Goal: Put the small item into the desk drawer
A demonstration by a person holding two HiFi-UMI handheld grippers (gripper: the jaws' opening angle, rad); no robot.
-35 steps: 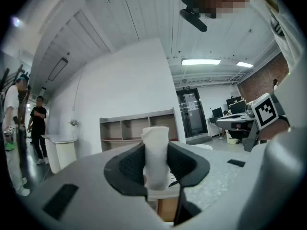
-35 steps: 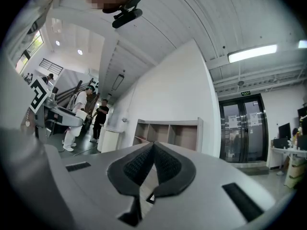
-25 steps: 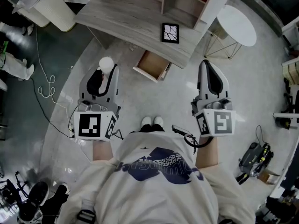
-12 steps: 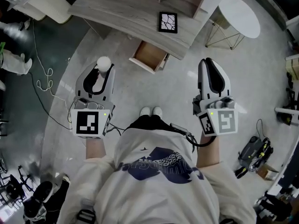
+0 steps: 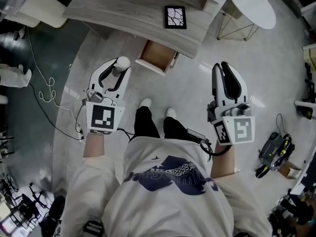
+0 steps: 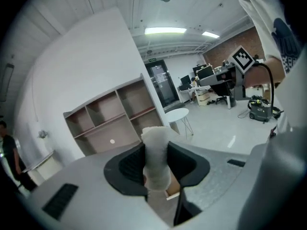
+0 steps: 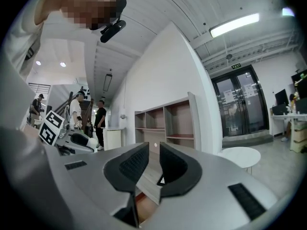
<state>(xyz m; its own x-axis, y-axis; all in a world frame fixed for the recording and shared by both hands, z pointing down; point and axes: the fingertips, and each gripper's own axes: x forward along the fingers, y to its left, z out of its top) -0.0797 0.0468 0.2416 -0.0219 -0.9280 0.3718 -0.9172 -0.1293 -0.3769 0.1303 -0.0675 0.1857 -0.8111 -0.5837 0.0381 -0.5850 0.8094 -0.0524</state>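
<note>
Desk (image 5: 133, 14) of pale wood spans the top of the head view, and its drawer (image 5: 157, 57) stands pulled out, brown bottom showing. Left gripper (image 5: 117, 69) is held out near the drawer's left side, pointing toward the desk, jaws clamped on the small white item (image 6: 156, 147). Right gripper (image 5: 224, 68) points forward well to the right, jaws slightly apart.

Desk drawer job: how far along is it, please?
Done: the desk drawer stands open, and the small white item is gripped by the left gripper. In hand: the item is held short of the drawer. Left: bring it over the drawer and release it inside. The right gripper is empty.
</note>
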